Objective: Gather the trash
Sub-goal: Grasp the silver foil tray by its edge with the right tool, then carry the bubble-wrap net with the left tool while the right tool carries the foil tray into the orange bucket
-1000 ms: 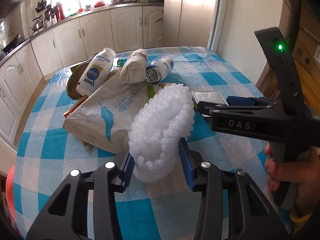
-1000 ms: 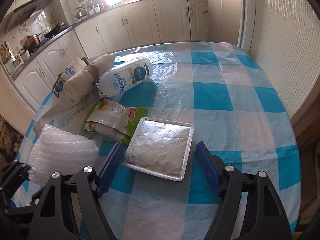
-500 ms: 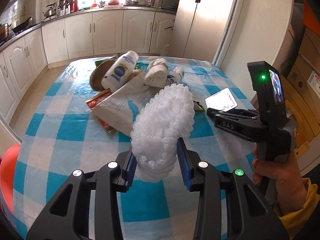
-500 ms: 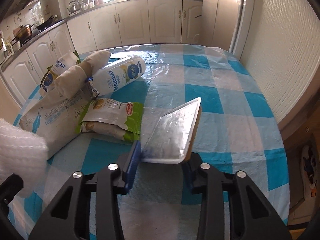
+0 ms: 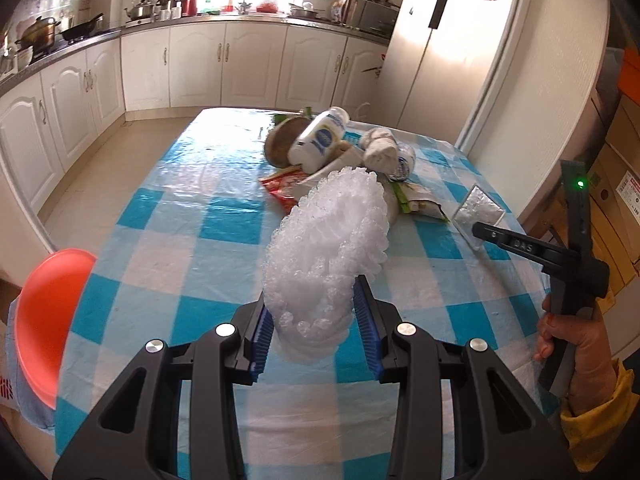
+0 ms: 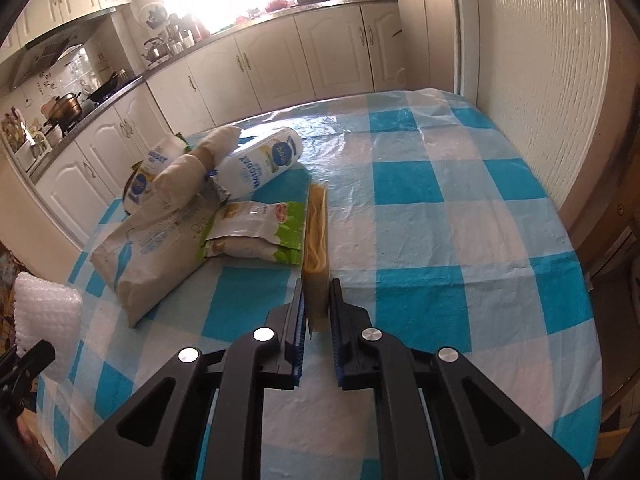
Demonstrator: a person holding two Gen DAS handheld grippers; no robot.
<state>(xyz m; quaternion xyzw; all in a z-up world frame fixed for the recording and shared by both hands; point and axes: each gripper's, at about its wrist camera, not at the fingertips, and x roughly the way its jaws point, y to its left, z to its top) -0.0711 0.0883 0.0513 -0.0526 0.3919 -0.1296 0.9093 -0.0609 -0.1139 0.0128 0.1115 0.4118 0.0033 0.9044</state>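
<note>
My left gripper (image 5: 314, 308) is shut on a white roll of bubble wrap (image 5: 332, 248), held above the checked tablecloth. The roll also shows at the left edge of the right wrist view (image 6: 44, 316). My right gripper (image 6: 318, 296) is shut on a flat foil-lidded tray (image 6: 316, 236), which stands on edge between the pads. In the left wrist view that tray (image 5: 478, 212) sticks up from the right gripper (image 5: 480, 230), with a person's hand on the handle. Other trash lies in a pile: a paper bag (image 6: 156, 248), a green snack packet (image 6: 256, 232) and a white bottle (image 6: 260, 160).
An orange-red basin (image 5: 48, 312) sits off the table's left edge. The blue and white table (image 6: 460, 240) stands against a textured wall (image 6: 540, 80) on the right. White kitchen cabinets (image 5: 192, 68) run along the back. Cardboard boxes (image 5: 616, 184) stack at the far right.
The right gripper closed on the foil tray and tipped it up from flat onto its edge. The left gripper drew the bubble wrap back from the pile, toward the table's left.
</note>
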